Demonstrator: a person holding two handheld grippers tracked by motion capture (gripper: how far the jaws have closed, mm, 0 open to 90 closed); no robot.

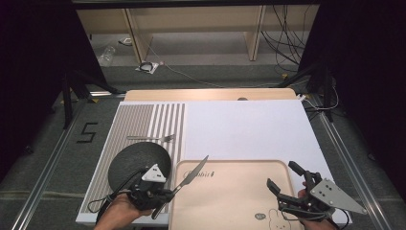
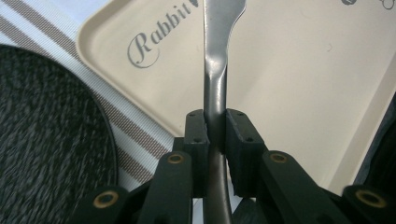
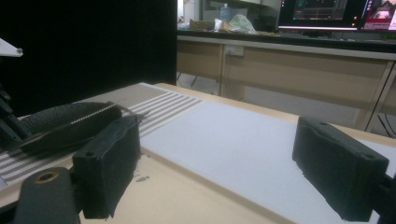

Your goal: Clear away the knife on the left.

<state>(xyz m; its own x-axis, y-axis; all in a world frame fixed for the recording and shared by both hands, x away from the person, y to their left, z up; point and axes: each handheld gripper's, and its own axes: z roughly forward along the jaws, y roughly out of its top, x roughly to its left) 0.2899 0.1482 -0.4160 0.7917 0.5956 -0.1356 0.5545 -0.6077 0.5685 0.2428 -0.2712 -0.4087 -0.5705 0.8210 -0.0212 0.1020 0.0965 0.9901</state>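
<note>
At the left of the high view a dark round plate point(image 1: 139, 165) sits on a striped placemat point(image 1: 143, 120), with a fork point(image 1: 152, 138) lying flat on the stripes just beyond it. The left hand-held gripper point(image 1: 165, 194) hangs at the plate's near right edge, its jaws pinching the handle of a table knife point(image 1: 194, 173). In the left gripper view the two pads clamp the knife point(image 2: 215, 88) on the narrow neck of its handle, and the blade runs forward and up over the corner of the beige tray point(image 2: 299, 74) that carries the word "Rabbit". The knife is off the counter, slanting across the tray's left rim toward the white mat point(image 1: 249, 129).

The knife looks like polished metal: stiff, light, and probably slippery between flat pads, so it may swivel if tipped. A grip on the thicker handle, close to where the blade widens, seems the steadiest.

Further right, the tray point(image 1: 230, 191) lies bare on the counter. Over its right end hangs the right hand-held gripper point(image 1: 283, 178), jaws spread wide and holding nothing, as the right gripper view confirms.
</note>
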